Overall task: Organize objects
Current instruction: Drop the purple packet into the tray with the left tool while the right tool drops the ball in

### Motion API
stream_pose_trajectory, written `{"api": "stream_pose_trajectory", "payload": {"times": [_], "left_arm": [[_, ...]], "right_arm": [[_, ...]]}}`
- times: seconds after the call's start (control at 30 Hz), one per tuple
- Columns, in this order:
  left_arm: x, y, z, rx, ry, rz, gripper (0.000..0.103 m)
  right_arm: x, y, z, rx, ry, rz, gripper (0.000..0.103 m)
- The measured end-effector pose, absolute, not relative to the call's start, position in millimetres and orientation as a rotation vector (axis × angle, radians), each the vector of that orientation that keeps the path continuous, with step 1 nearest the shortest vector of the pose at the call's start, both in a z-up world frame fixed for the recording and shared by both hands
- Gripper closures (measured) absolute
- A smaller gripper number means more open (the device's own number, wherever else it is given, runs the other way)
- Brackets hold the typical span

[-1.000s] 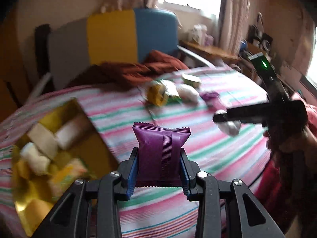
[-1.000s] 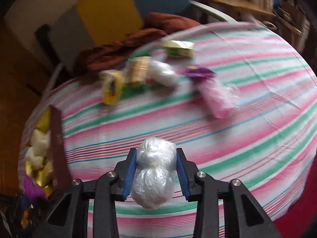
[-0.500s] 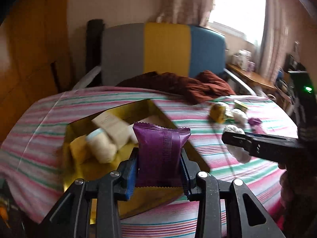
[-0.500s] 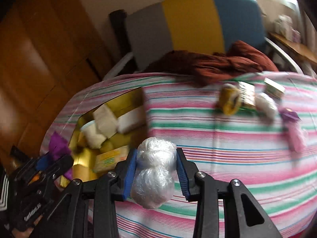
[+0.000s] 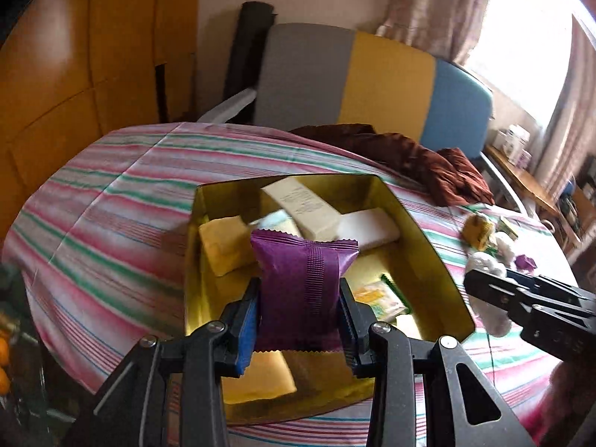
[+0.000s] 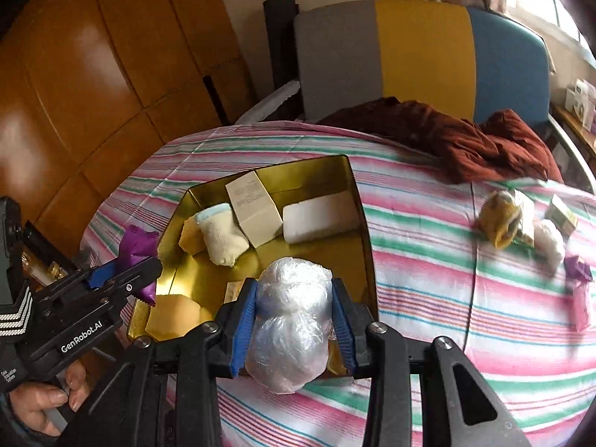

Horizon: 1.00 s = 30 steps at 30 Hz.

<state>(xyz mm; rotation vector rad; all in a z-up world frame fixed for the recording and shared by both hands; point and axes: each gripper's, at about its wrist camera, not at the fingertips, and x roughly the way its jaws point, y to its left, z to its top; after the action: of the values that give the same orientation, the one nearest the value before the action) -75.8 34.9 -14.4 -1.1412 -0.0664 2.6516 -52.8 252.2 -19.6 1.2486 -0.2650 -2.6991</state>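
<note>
My left gripper is shut on a purple snack packet and holds it above the near part of an open gold tin. The tin holds several wrapped items. My right gripper is shut on a clear plastic-wrapped bundle and holds it over the tin's near right corner. The right gripper shows in the left wrist view at the tin's right side. The left gripper with its purple packet shows in the right wrist view at the tin's left side.
Several loose snacks lie on the striped tablecloth to the right: a yellow packet, a white bundle, a small purple piece. A dark red cloth lies at the table's far edge before a grey, yellow and blue chair.
Both grippers have swung left from the loose snacks to the gold tin, each still holding its item. The tin now sits directly under and ahead of both.
</note>
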Motion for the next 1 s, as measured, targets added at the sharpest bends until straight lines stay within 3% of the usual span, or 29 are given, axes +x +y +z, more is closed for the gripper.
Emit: {"api": "stream_pose_trajectory", "payload": {"times": [0.6,0.73,0.83,1.0], "left_arm": [[-81,28,-11,-1.116,-0.046,2.738,0.063],[-78,28,-7,-1.094,-0.050,2.756,0.050],[-75,28,-4,-1.069,-0.047,2.774,0.041],[-72,30,-1,-1.054,-0.043,2.774,0.040]], "right_arm": [[-77,232,-33,1.292,-0.209,-2.690,0.064],[-77,231,-35,1.302,-0.201,-2.703,0.059],[-77,231,-38,1.320,-0.196,-2.713,0.048],[-75,231,-41,1.331,-0.226,-2.710,0.045]]}}
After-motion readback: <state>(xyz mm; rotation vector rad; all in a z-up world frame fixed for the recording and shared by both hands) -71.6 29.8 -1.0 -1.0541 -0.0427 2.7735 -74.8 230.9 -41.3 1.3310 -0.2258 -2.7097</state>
